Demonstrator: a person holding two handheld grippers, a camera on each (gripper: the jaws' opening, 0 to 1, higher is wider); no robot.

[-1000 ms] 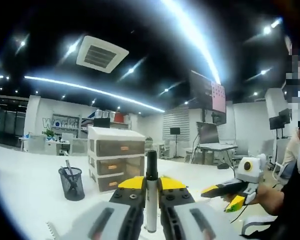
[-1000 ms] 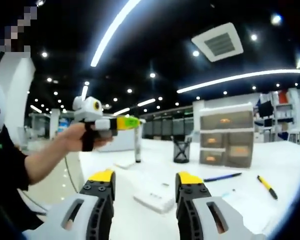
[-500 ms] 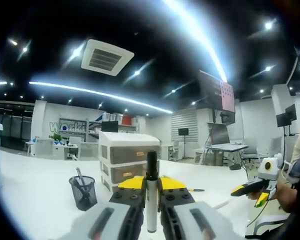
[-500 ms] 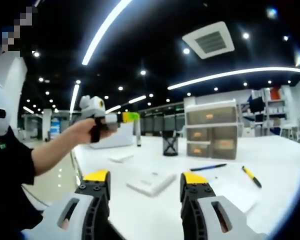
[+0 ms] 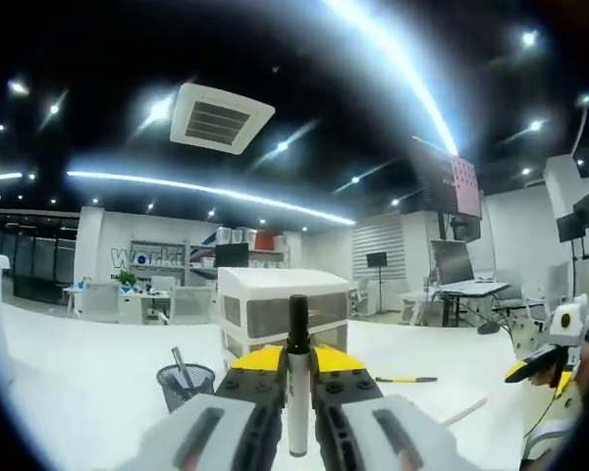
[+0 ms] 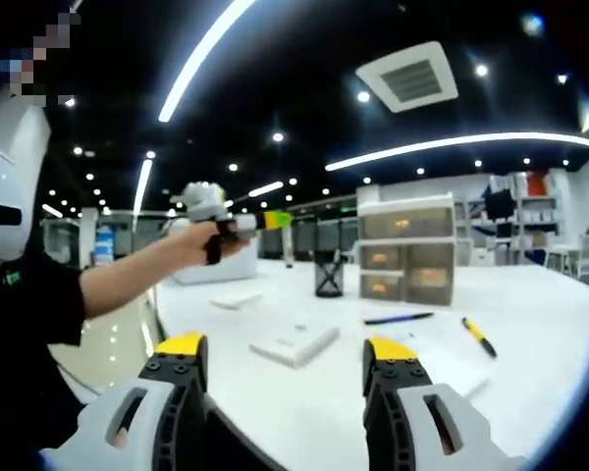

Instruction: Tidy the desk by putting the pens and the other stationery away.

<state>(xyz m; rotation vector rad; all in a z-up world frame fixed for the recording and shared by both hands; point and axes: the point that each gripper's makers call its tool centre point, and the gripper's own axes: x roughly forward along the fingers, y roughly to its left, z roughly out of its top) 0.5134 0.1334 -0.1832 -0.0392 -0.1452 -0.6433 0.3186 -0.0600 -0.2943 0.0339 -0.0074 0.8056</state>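
My left gripper (image 5: 296, 359) is shut on a white marker (image 5: 296, 392) with a black cap, held upright in the air. Ahead of it and lower stands a black mesh pen cup (image 5: 187, 384) with a pen in it, in front of a white drawer unit (image 5: 285, 314). In the right gripper view a person's hand holds the left gripper (image 6: 273, 221) above the desk, just left of the mesh cup (image 6: 328, 273). My right gripper (image 6: 287, 355) stands open over the desk's near edge with nothing between its jaws. A blue pen (image 6: 398, 318) and a yellow pen (image 6: 478, 337) lie on the desk.
A flat white box (image 6: 294, 343) lies on the white desk (image 6: 530, 314), and a smaller white item (image 6: 238, 299) lies farther left. The drawer unit (image 6: 405, 260) stands behind the cup. The right gripper (image 5: 536, 365) enters the left gripper view at the right edge.
My left gripper has carried the marker closer to the mesh cup and the drawers. The right gripper has stayed open and shifted little.
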